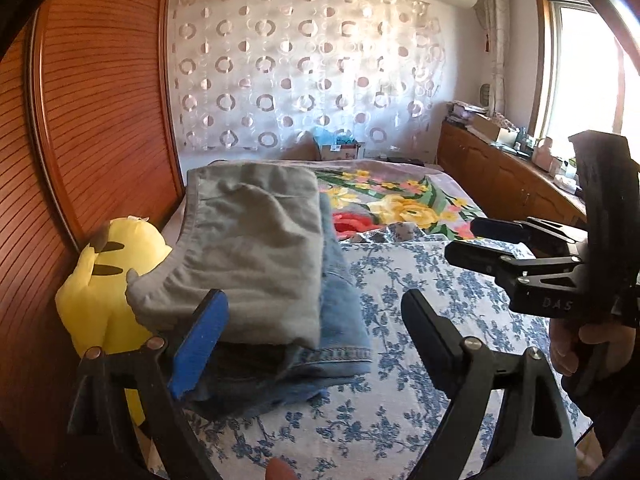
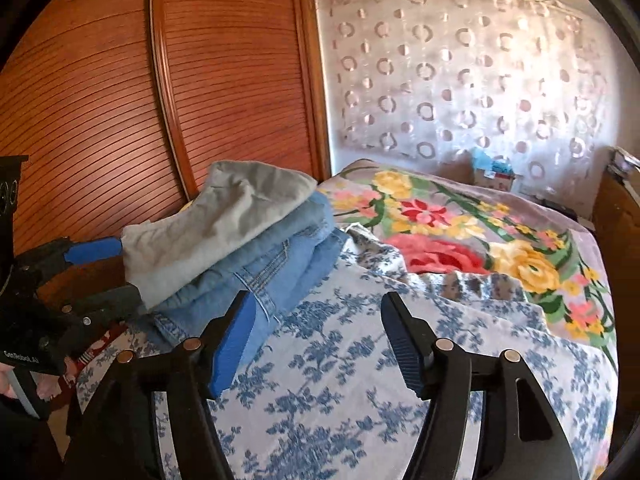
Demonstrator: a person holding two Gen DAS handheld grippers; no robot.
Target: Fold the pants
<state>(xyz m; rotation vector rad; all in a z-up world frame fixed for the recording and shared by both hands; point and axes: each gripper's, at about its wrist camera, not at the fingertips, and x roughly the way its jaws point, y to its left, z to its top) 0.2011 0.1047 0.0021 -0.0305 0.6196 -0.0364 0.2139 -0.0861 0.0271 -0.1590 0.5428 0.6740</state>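
Where the bed [image 2: 340, 380] meets the slatted wooden wardrobe doors [image 2: 224, 80], a stack of folded clothes is seen lying on a blue-flowered white sheet [image 1: 400, 312]. The grey pants [image 1: 248, 252] are folded on top of the stack, with folded blue jeans [image 2: 280, 264] directly beneath them. The left tool [image 1: 316, 328] is held released, its fingers spread wide around the near end of the stack; its blue-padded finger [image 1: 198, 344] is seen just in front of the grey pants, though contact cannot be judged. Nothing is gripped by it. The right tool [image 2: 318, 336] is likewise released, with only the sheet seen between its fingers, and its blue pad [image 2: 234, 344] is placed just beside the edge of the jeans. Each tool is visible in the other's view, the right one held by a hand [image 1: 568, 344] at the side. A yellow plush toy [image 1: 104, 280] is wedged between the stack and the wardrobe doors. Farther back, a blanket with large red and yellow flowers [image 2: 460, 232] is spread over the bed, and a sheer curtain with circles [image 1: 304, 68] is hung behind it.
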